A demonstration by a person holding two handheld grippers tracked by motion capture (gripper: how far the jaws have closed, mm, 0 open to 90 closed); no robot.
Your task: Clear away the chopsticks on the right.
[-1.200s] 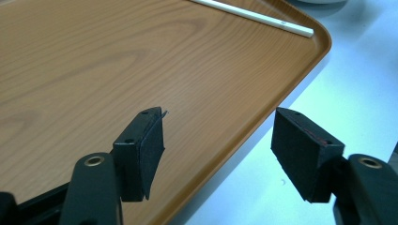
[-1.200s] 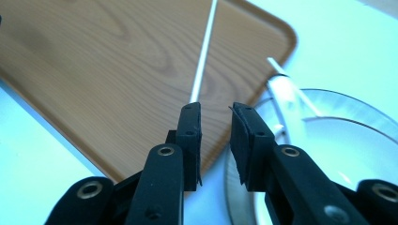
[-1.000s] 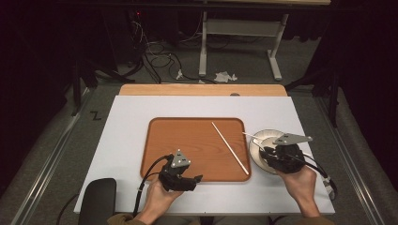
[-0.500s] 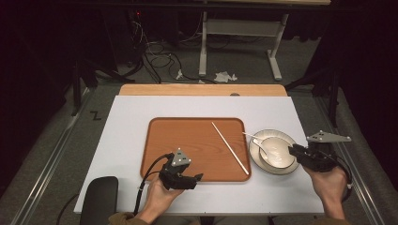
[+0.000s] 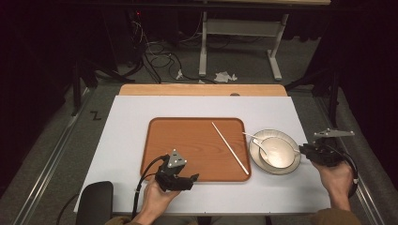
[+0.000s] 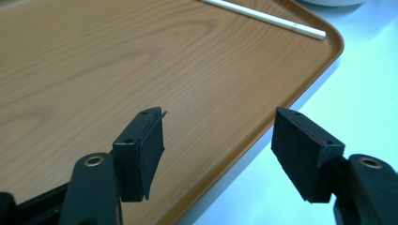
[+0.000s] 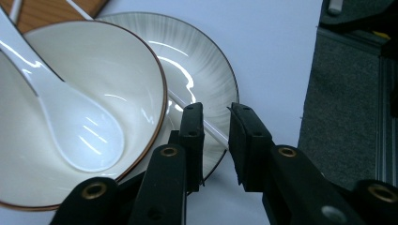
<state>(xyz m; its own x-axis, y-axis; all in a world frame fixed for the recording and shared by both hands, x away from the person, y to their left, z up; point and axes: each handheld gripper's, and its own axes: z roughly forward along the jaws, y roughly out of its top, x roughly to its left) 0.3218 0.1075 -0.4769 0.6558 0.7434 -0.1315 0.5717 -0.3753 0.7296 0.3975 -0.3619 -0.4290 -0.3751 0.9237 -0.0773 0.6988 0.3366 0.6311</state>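
Near the tabletop's right edge we see the right gripper (image 7: 216,123), its jaws narrowly apart either side of a thin white chopstick (image 7: 206,124) lying across the plate (image 7: 206,70); whether they pinch it we cannot tell. At the tray's (image 5: 187,136) front edge, the left gripper (image 6: 218,136) gapes wide, empty.

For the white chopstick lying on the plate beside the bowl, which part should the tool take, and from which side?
Probably the chopstick's outer end near the plate's rim, approached from the side away from the bowl. The bowl crowds its inner stretch, while the sloping rim seems to lift this end, leaving room for pads. The right tool straddles it there, jaws open.
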